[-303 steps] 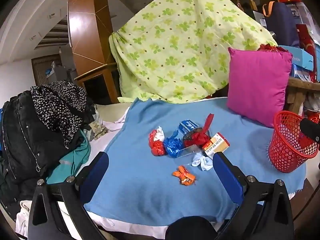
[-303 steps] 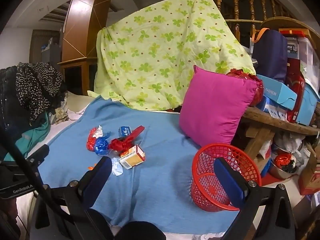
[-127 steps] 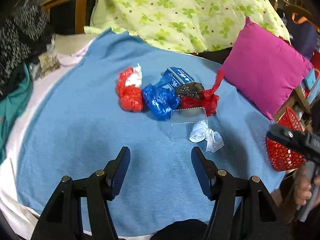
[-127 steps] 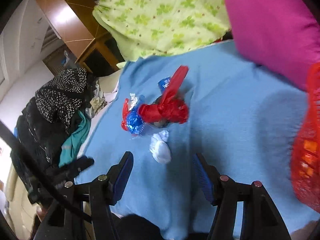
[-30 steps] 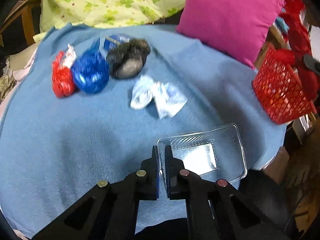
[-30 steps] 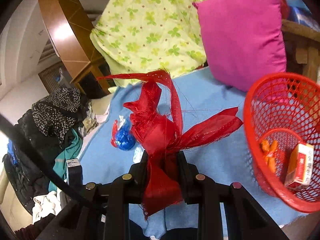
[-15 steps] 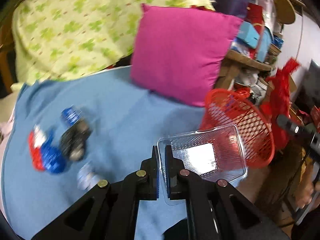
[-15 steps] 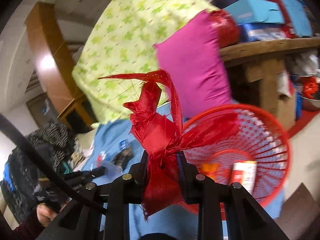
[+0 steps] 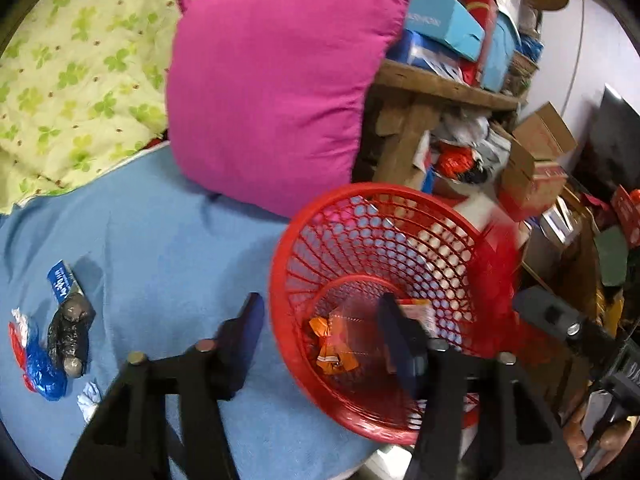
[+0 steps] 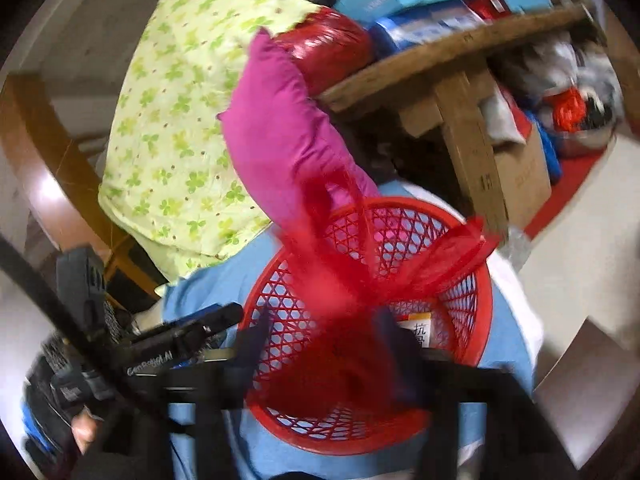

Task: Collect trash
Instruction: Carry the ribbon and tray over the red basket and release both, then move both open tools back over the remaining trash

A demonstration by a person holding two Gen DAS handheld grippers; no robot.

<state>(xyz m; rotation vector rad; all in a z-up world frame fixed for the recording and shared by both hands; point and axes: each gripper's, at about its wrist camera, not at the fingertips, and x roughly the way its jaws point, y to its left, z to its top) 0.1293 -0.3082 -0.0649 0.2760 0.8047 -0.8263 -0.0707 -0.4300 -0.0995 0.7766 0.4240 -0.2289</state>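
The red mesh basket [image 9: 276, 280] [image 10: 360, 446] stands at the edge of the blue blanket [image 9: 160, 240], holding an orange wrapper [image 9: 332, 344] and a small carton [image 10: 416, 332]. My left gripper [image 9: 322, 340] hovers over it with jaws opening and nothing between the pads. A faint clear tray [image 9: 360, 312] shows blurred inside the basket. My right gripper [image 10: 320, 344] is also above the basket, jaws opening. The red mesh ribbon [image 10: 352, 280] is a blur between and above its fingers, free of the pads. A dark bag [image 9: 70, 332], a blue wrapper [image 9: 40, 368] and a tissue [image 9: 90, 396] lie on the blanket.
A pink pillow [image 9: 272, 92] leans behind the basket against a green-patterned quilt [image 9: 72, 60]. A wooden shelf [image 9: 440, 84] stacked with boxes and cardboard cartons [image 9: 536, 160] crowd the right. A small blue box [image 9: 62, 280] and a red wrapper [image 9: 16, 340] also lie on the blanket.
Both grippers swung over the red basket and went from shut to open. The clear tray left the left gripper. The red mesh ribbon slipped loose from the right gripper.
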